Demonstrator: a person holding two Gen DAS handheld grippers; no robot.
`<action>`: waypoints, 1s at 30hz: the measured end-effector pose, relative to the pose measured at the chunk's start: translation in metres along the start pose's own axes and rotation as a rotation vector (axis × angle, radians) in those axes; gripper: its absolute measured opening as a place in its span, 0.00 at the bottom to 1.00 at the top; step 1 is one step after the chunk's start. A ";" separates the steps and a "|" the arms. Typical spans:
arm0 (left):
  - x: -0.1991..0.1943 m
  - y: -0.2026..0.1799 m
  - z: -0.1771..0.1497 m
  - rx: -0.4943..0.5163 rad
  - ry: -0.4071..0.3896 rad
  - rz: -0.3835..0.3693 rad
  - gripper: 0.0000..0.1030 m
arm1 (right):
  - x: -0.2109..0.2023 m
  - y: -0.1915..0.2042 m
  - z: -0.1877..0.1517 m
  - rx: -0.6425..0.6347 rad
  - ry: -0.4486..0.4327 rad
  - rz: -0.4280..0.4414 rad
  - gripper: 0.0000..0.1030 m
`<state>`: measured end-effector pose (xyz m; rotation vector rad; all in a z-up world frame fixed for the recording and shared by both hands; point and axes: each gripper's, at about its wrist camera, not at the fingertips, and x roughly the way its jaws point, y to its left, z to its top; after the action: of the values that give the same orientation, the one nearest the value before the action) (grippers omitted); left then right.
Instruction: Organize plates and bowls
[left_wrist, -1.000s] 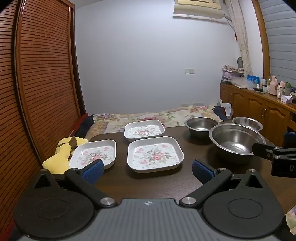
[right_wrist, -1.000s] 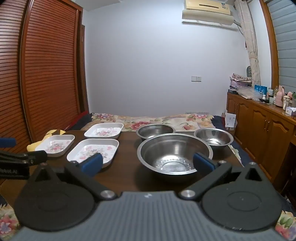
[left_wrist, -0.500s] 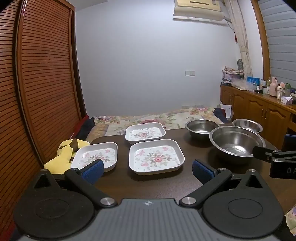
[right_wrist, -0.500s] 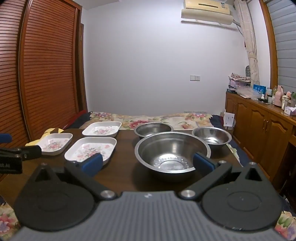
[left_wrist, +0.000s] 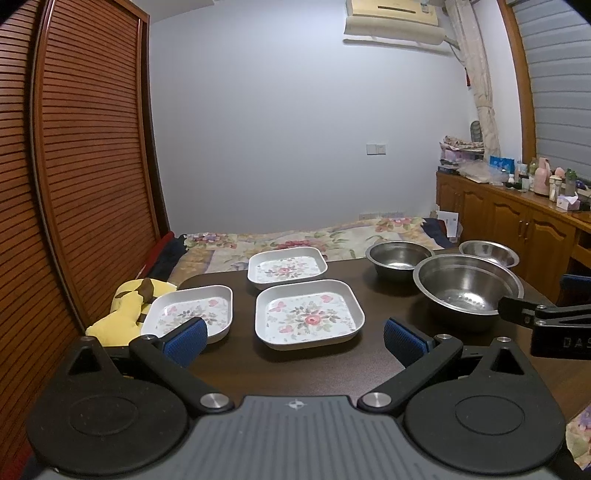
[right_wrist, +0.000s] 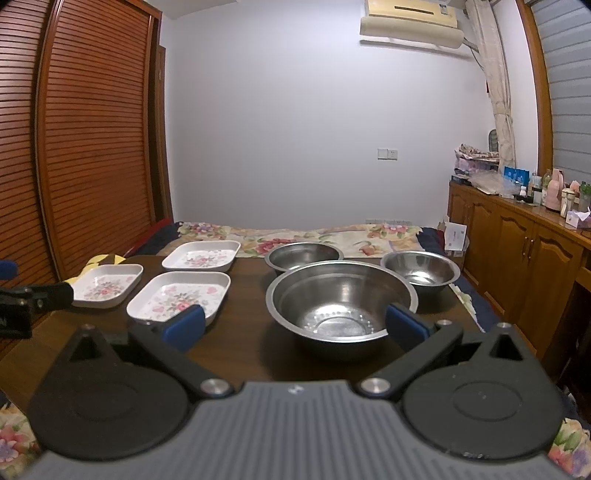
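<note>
Three square white plates with flower prints lie on the dark wooden table (left_wrist: 295, 369): the near plate (left_wrist: 309, 314), the far plate (left_wrist: 287, 267) and the left plate (left_wrist: 188, 314). To their right stand three steel bowls: a big bowl (right_wrist: 341, 302), a back bowl (right_wrist: 303, 255) and a small right bowl (right_wrist: 420, 269). My left gripper (left_wrist: 293, 339) hovers open just short of the near plate, holding nothing. Facing the big bowl, my right gripper (right_wrist: 295, 326) is open too and holds nothing.
A yellow plush toy (left_wrist: 129, 306) lies at the table's left edge beside a slatted wooden door (left_wrist: 74, 184). Behind the table is a bed with a floral cover (left_wrist: 295, 240). A wooden cabinet (right_wrist: 524, 258) with bottles on top runs along the right.
Both views have tilted up and drawn back slightly, so the plates and bowls sit lower in frame. Nothing on the table has moved and both grippers stay open.
</note>
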<state>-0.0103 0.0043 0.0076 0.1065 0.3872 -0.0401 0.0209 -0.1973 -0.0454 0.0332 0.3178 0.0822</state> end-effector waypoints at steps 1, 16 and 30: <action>-0.001 0.000 0.000 0.002 -0.001 0.000 1.00 | 0.001 0.000 0.000 -0.001 0.001 -0.001 1.00; -0.004 0.000 0.001 0.006 -0.008 -0.001 1.00 | -0.001 -0.003 0.001 0.001 0.001 -0.010 1.00; -0.004 0.001 0.001 0.005 -0.007 -0.002 1.00 | -0.001 -0.004 0.001 0.002 0.001 -0.009 1.00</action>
<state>-0.0132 0.0049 0.0101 0.1108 0.3798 -0.0436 0.0207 -0.2011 -0.0445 0.0338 0.3188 0.0725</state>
